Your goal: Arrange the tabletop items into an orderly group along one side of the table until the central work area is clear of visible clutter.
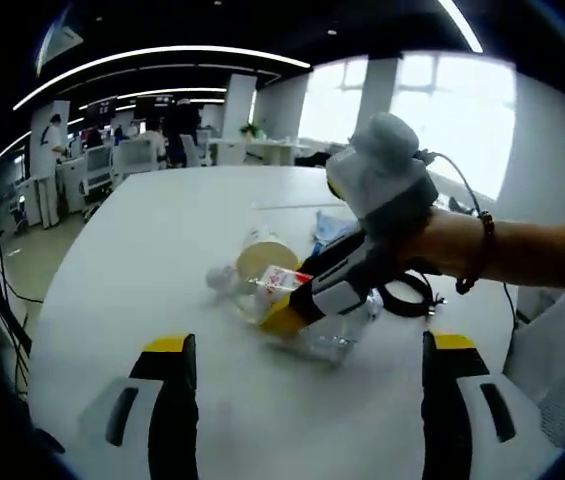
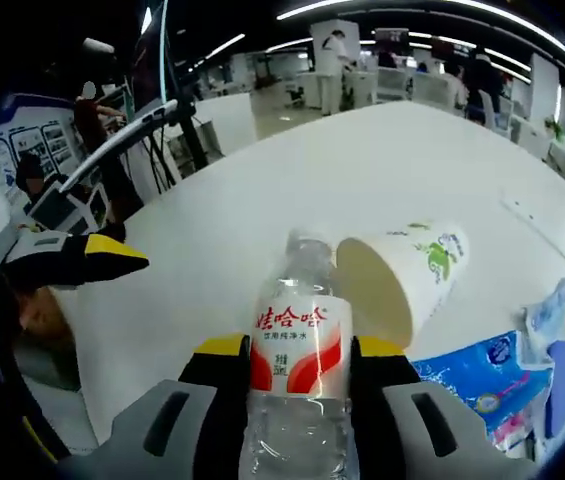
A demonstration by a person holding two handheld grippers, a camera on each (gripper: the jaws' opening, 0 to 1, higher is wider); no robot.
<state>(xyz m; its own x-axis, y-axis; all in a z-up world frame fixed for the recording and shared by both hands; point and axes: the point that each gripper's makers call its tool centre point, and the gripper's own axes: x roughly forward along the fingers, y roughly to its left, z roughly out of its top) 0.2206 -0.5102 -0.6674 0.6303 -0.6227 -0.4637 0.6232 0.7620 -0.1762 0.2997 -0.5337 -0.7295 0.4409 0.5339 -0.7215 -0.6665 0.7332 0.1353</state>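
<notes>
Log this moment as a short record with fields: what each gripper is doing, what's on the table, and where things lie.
right gripper: shut on the water bottle, which lies on its side
left gripper: open, holding nothing, above bare table
paper cup: tipped over, mouth beside the bottle's cap end
blue packet: flat on the table, right of the bottle
black cable: coiled behind the right gripper

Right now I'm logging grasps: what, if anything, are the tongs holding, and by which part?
The right tongs clamp the lying water bottle at its labelled middle. The left tongs are open, holding nothing.

Cup (image 2: 402, 275) right of bottle (image 2: 299, 345)
</notes>
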